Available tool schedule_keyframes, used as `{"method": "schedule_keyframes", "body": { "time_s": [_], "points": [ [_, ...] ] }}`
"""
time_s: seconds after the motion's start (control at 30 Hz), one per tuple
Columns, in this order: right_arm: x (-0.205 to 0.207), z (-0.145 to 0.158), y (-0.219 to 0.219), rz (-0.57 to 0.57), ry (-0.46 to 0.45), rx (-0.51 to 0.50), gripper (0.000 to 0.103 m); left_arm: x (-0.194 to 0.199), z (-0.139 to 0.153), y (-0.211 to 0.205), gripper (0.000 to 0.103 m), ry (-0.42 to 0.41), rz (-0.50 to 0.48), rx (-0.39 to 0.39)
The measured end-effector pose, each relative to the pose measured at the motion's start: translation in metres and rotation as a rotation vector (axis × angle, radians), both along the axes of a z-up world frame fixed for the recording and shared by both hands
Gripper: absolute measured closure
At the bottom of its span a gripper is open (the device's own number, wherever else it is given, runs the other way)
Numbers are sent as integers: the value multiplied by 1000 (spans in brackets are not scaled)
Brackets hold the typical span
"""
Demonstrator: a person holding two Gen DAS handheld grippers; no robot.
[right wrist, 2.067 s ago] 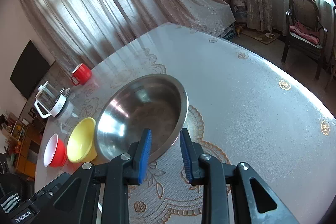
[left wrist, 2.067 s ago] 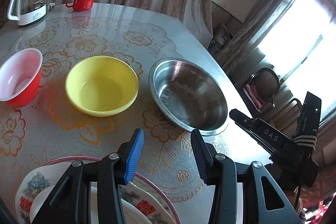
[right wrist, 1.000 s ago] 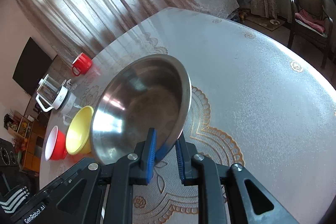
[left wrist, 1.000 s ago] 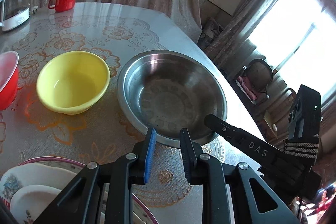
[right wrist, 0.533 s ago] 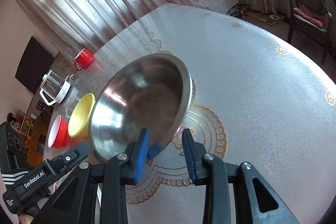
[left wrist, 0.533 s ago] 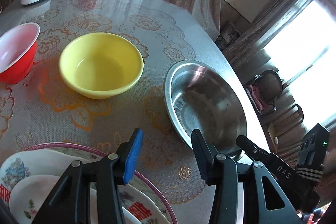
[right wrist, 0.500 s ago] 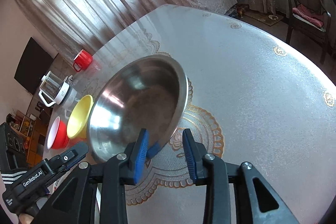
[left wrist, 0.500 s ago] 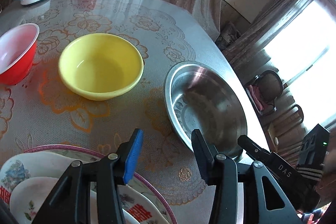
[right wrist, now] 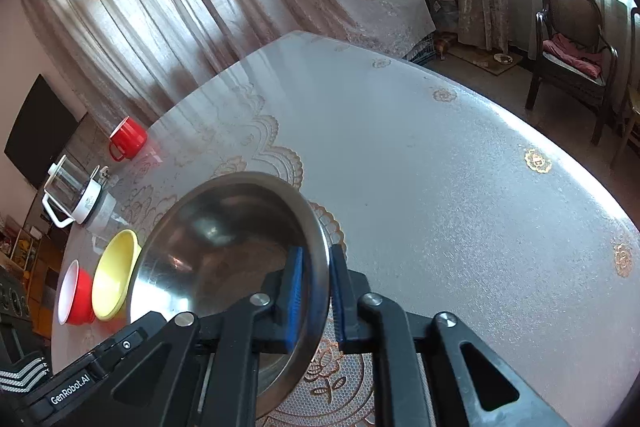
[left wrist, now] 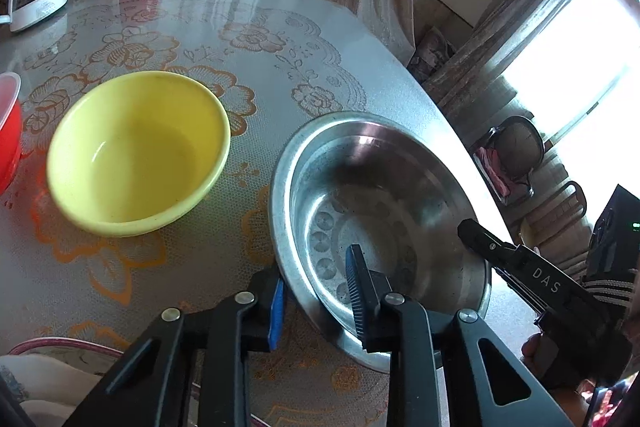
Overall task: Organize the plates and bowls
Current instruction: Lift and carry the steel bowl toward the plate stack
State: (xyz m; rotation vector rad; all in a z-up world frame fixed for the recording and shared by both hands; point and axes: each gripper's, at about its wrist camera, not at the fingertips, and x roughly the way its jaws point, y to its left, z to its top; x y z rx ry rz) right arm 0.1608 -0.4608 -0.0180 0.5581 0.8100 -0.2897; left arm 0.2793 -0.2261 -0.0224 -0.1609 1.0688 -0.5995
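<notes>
1. Steel bowl (left wrist: 384,211): on the floral tablecloth (left wrist: 248,15), beside the yellow bowl (left wrist: 136,151); near rim now straddled from two sides, where half a second ago both tools stood wider.
2. Left gripper (left wrist: 316,299): jaws closing, one finger outside the rim, one inside; pad contact apparently made, though hard to judge from this angle.
3. Right gripper (right wrist: 316,291): clamped on the bowl's rim, pads tight on the metal.
4. Left wrist view only: plate stack (left wrist: 52,375) at lower left corner; red bowl (left wrist: 8,131) cropped at the edge.
5. Right wrist view only: red bowl whole, glass kettle (right wrist: 76,195) complete, red mug (right wrist: 128,139) behind, chair (right wrist: 576,51) by the window.
</notes>
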Motion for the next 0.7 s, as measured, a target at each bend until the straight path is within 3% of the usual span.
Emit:
{"method": "schedule_keyframes", "body": {
  "time_s": [0.7],
  "points": [
    [-39, -5, -5, 10, 3, 116, 92, -42, 10, 18, 83, -26, -11, 7]
  ]
}}
